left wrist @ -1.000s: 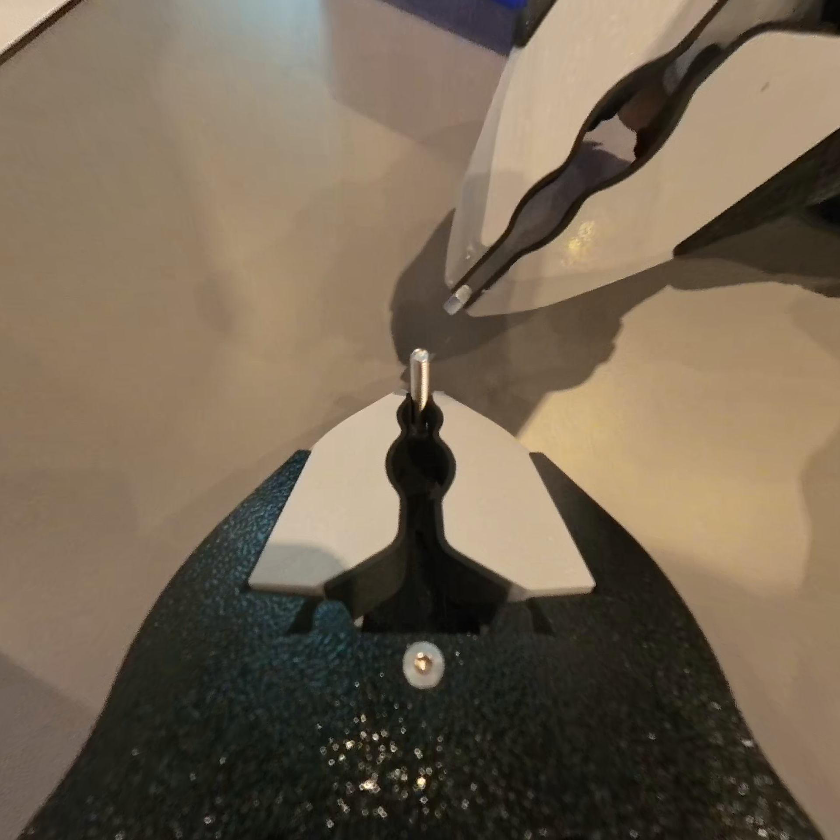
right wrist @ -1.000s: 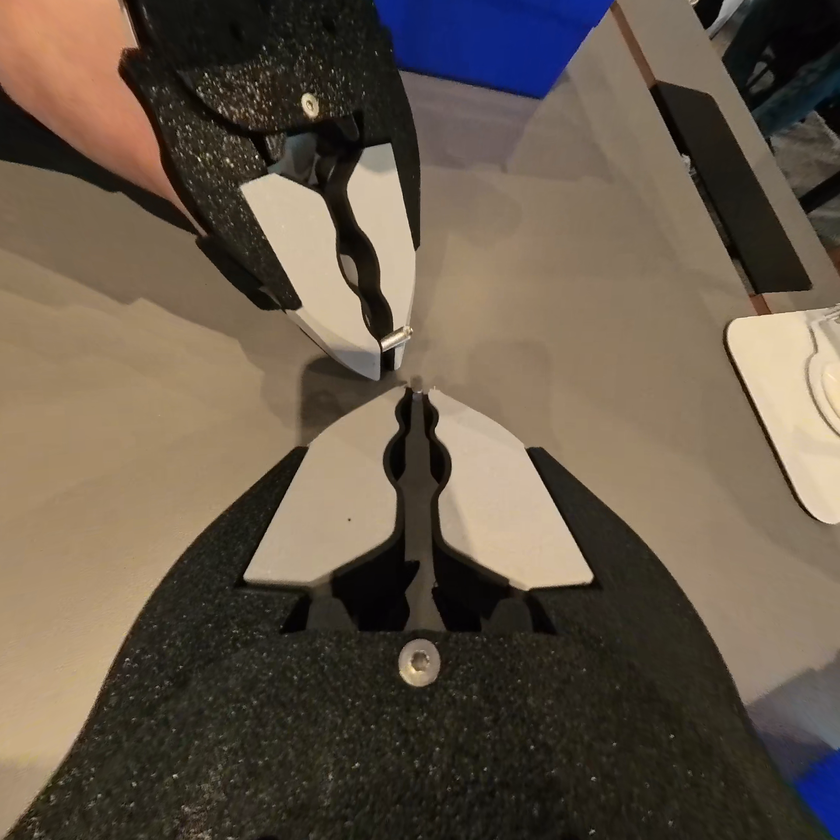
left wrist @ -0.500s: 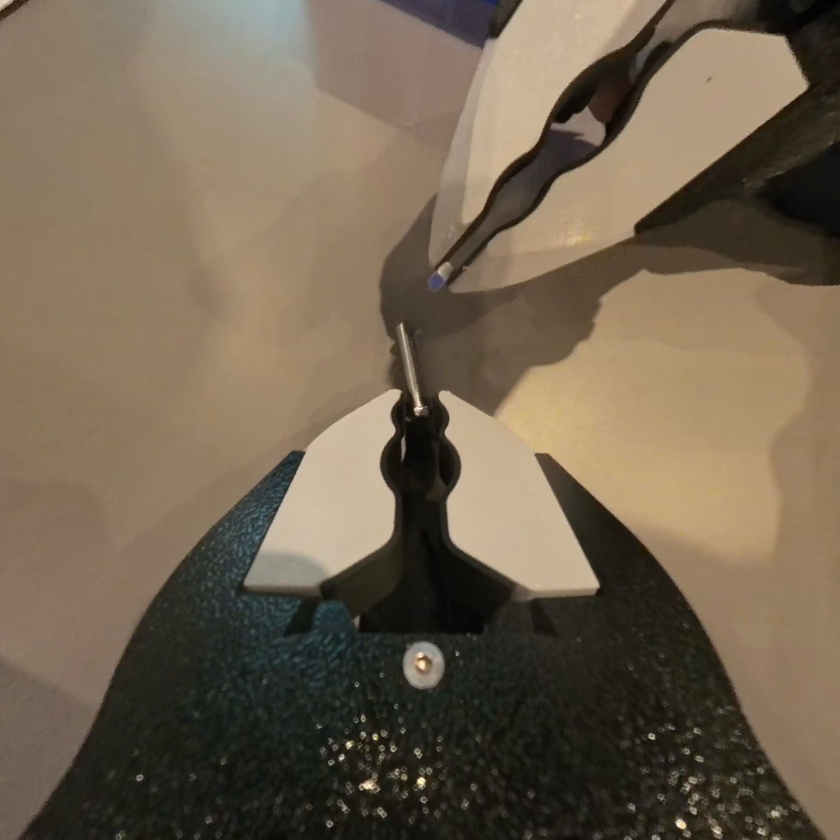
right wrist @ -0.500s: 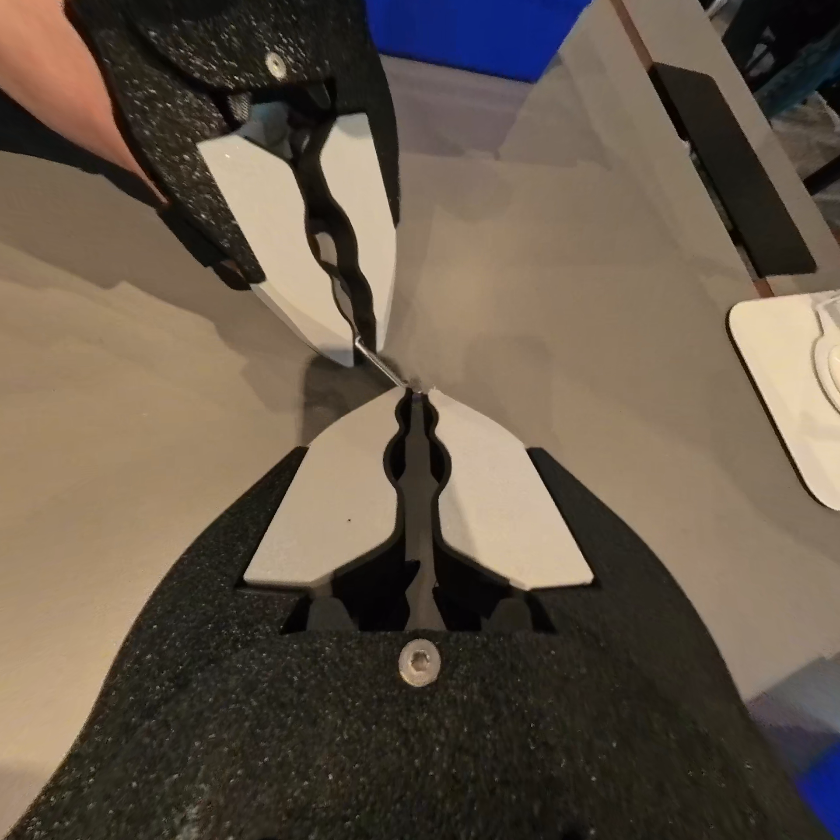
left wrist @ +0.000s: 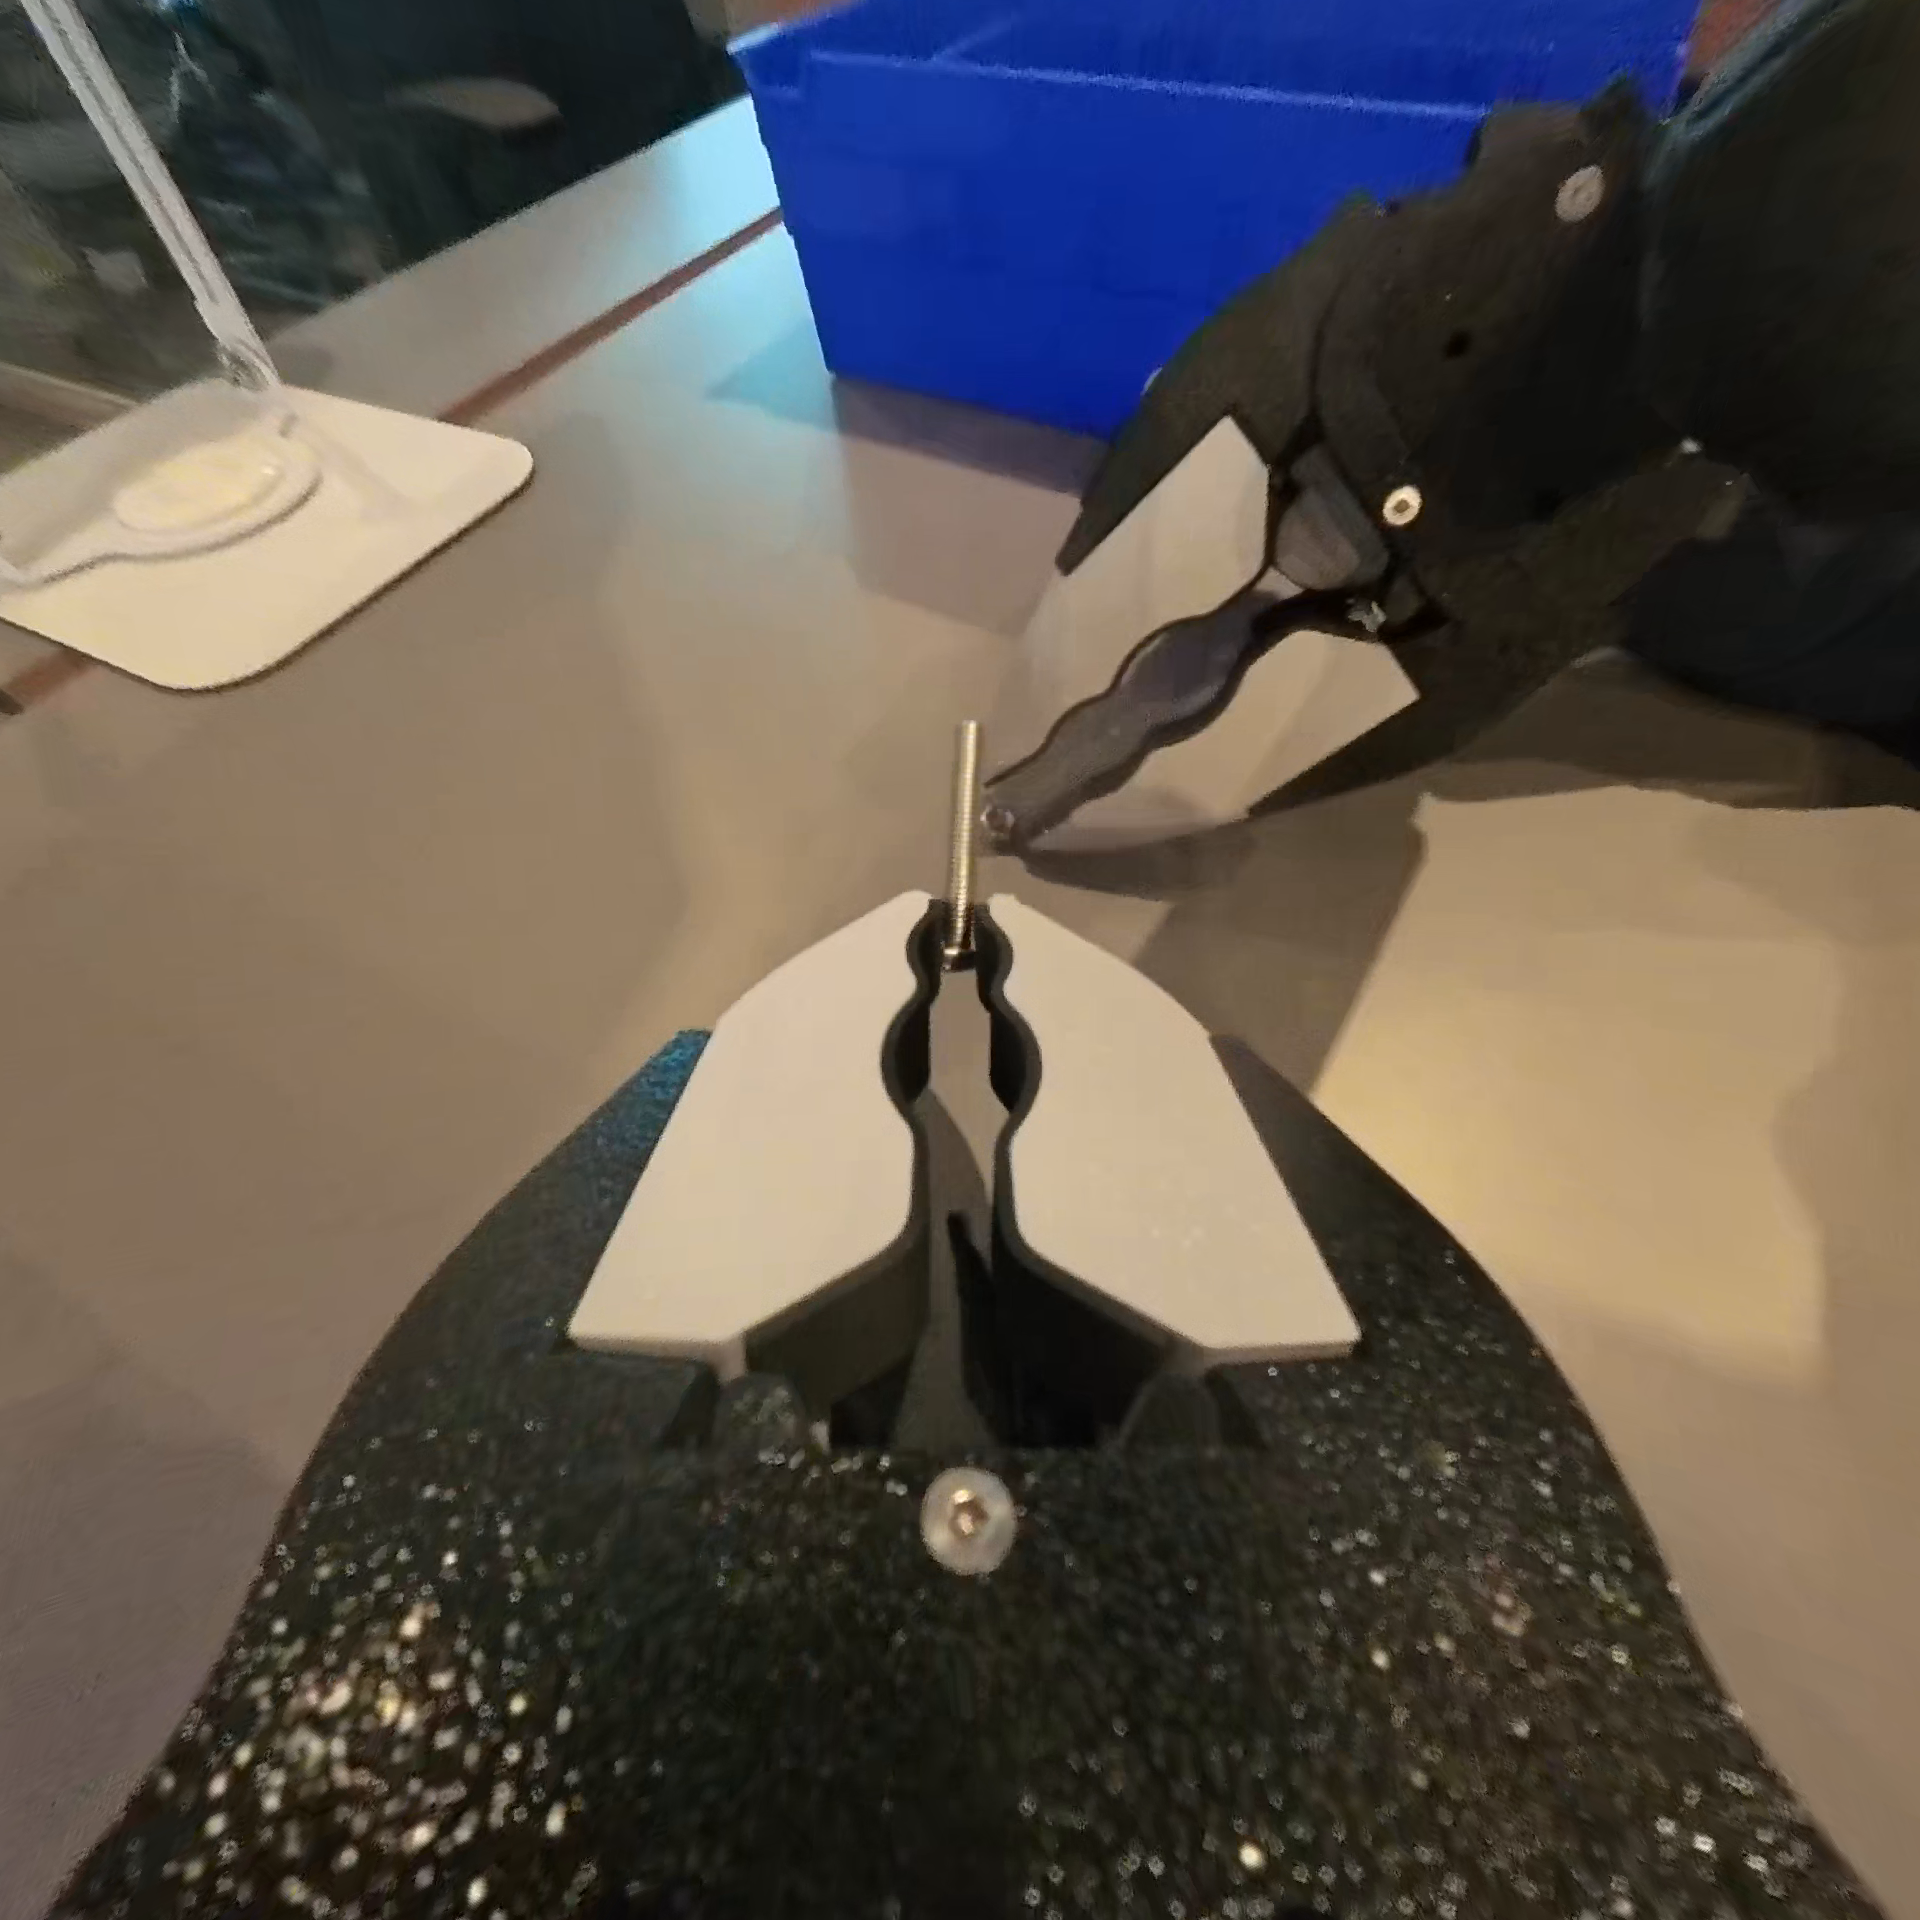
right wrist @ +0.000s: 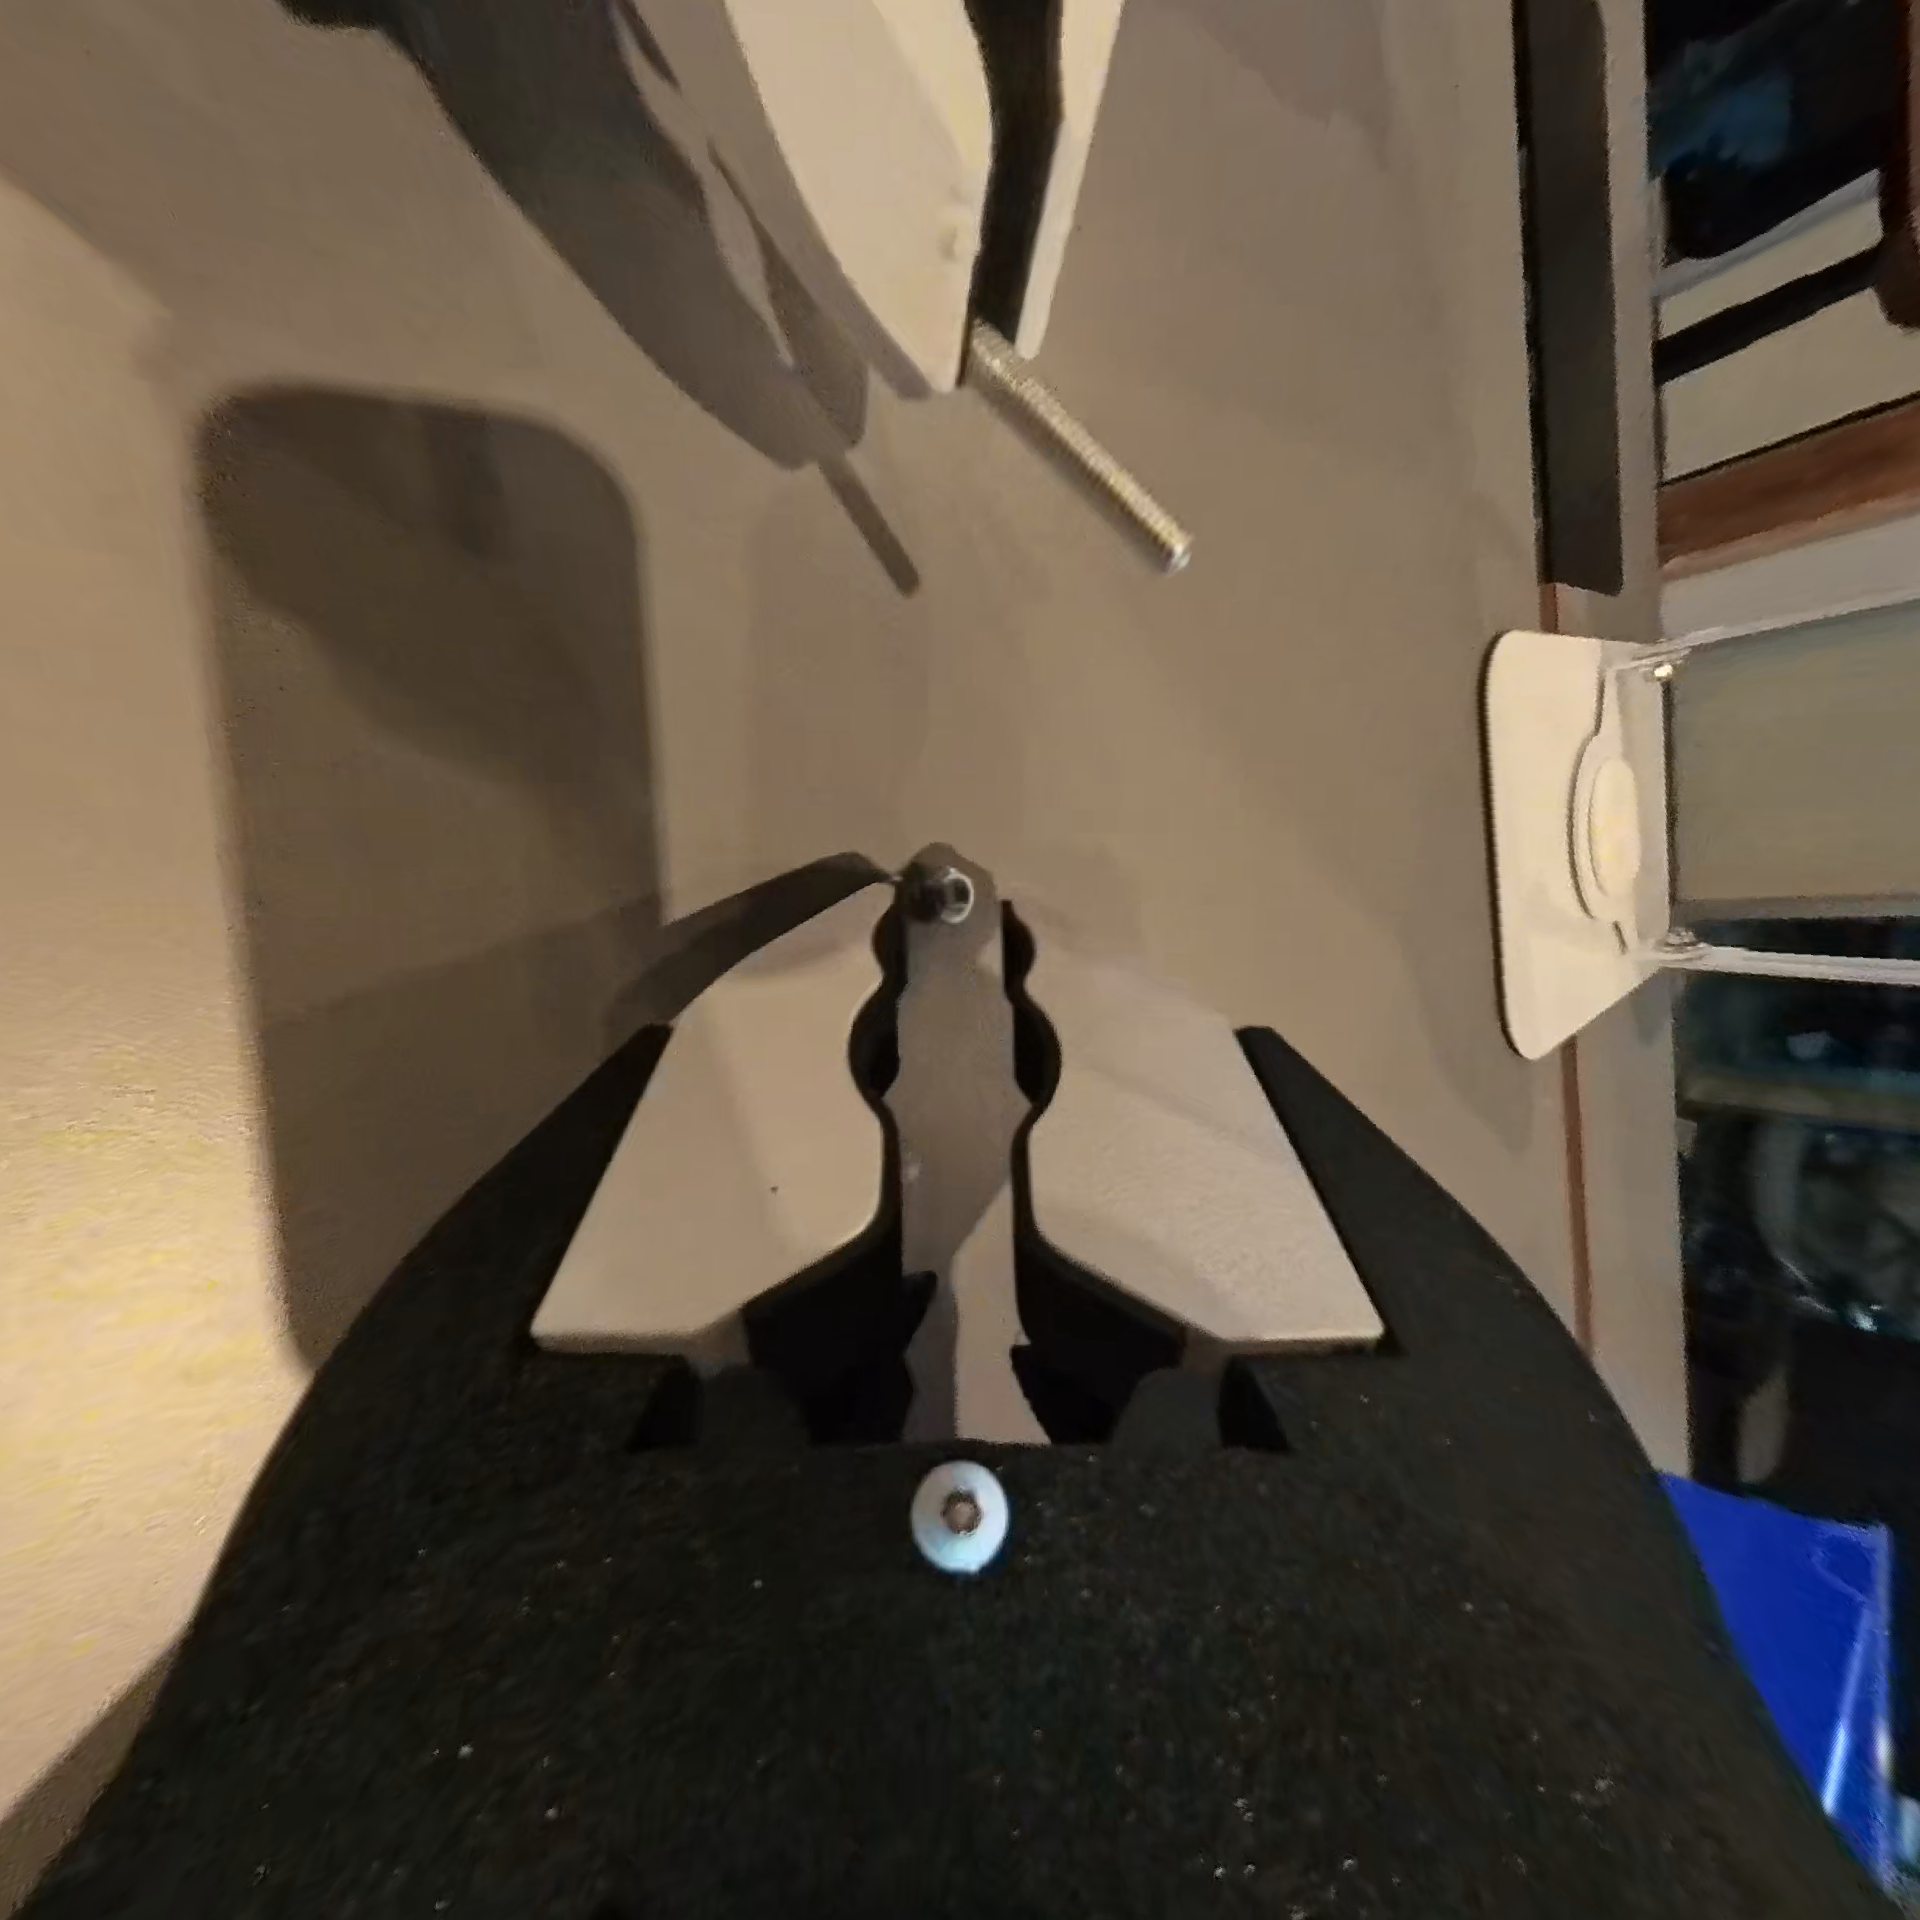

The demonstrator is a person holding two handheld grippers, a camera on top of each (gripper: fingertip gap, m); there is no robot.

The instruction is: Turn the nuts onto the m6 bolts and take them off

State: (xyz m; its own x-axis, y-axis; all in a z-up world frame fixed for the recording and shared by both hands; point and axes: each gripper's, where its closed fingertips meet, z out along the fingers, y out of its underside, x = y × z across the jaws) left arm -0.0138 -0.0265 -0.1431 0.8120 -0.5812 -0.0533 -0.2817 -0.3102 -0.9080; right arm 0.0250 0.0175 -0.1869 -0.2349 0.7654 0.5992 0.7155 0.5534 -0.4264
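Note:
My left gripper [left wrist: 958, 914] is shut on the head end of a thin silver bolt [left wrist: 964, 810], whose threaded shaft sticks straight out past the tips. In the right wrist view the same bolt [right wrist: 1075, 457] juts down-right from the left gripper [right wrist: 982, 348] at the top. My right gripper [right wrist: 940, 899] is shut on a small silver nut [right wrist: 940, 891] at its tips. In the left wrist view the right gripper [left wrist: 1003, 821] comes in from the right, and its nut [left wrist: 1000, 821] sits just right of the bolt's shaft, low over the grey table [left wrist: 416, 883].
A blue bin [left wrist: 1143, 208] stands at the back of the table. A white square base with a clear stand [left wrist: 249, 520] sits at the back left; it also shows in the right wrist view [right wrist: 1558, 831]. A black strip [right wrist: 1569, 312] lies along the table edge. My right fingertips sit around 8 cm from my left ones.
Both grippers have tilted and turned sharply. The bolt now shows at full length, and the right gripper with the nut has swung in beside its shaft.

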